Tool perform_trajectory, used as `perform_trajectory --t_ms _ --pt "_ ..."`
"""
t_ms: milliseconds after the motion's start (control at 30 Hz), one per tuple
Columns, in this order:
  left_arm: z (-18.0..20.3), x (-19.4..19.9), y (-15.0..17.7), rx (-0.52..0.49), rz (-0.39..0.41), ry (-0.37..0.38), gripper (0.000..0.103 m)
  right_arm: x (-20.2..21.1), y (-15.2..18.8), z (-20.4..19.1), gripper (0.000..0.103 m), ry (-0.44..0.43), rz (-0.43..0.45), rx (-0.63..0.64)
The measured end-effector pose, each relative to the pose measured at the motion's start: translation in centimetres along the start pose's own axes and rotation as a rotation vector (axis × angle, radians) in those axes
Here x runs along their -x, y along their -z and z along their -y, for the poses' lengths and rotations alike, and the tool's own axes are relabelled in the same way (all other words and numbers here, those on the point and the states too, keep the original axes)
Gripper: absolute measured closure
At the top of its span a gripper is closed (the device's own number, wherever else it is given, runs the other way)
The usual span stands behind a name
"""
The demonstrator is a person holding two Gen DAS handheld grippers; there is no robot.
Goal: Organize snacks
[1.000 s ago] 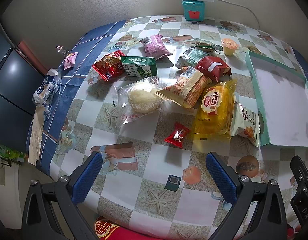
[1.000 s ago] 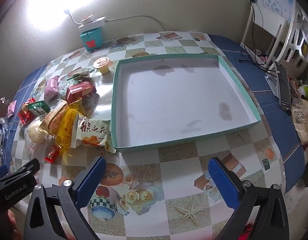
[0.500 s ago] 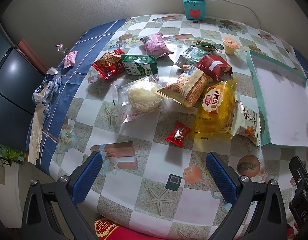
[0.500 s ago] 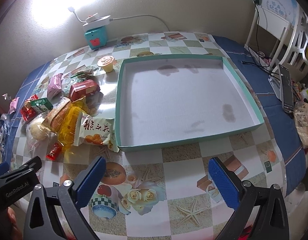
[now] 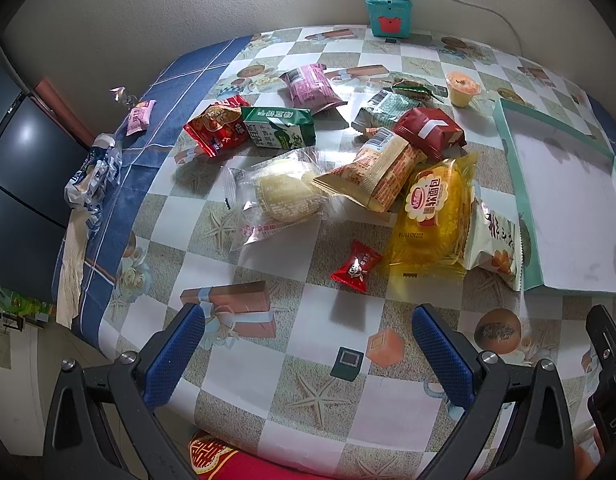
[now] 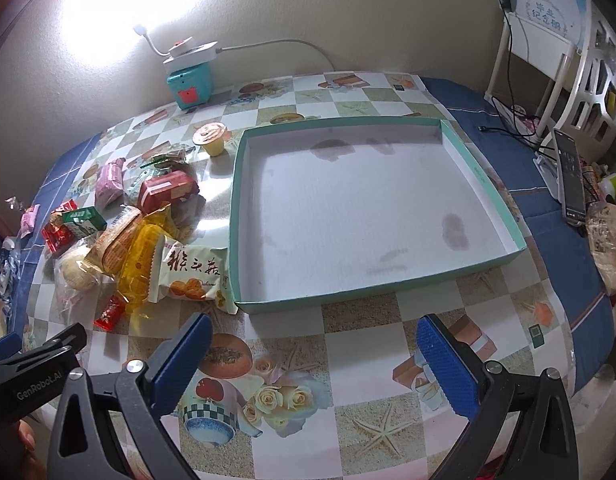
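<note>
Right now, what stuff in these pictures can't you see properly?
- Green foil-wrapped snack: left wrist view, too small to read.
- Grey-green snack packet: left wrist view, partly under the dark red wrapped packet.
- Shallow teal cardboard box: left wrist view, cut off by the right edge.
- Clear bag of something pale: right wrist view, blurred and cut off by the edge.

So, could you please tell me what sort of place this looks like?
Probably a home dining area: a table under a patterned household cloth, a power strip by the wall, and a phone charging beside a white chair.
</note>
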State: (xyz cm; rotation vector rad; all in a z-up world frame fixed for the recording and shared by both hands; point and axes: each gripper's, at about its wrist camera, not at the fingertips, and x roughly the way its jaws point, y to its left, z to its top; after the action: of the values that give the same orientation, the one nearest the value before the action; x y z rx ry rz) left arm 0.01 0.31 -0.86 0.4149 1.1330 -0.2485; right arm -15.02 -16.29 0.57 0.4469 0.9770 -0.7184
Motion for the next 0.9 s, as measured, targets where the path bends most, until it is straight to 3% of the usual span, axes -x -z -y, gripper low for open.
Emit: perform_trajectory --t_ms 900 --pt "0.25 -0.12 -0.19 -0.002 -0.011 -0.001 0.000 -0.39 0.23 -0.29 0.000 -0.021 -0.016 0.012"
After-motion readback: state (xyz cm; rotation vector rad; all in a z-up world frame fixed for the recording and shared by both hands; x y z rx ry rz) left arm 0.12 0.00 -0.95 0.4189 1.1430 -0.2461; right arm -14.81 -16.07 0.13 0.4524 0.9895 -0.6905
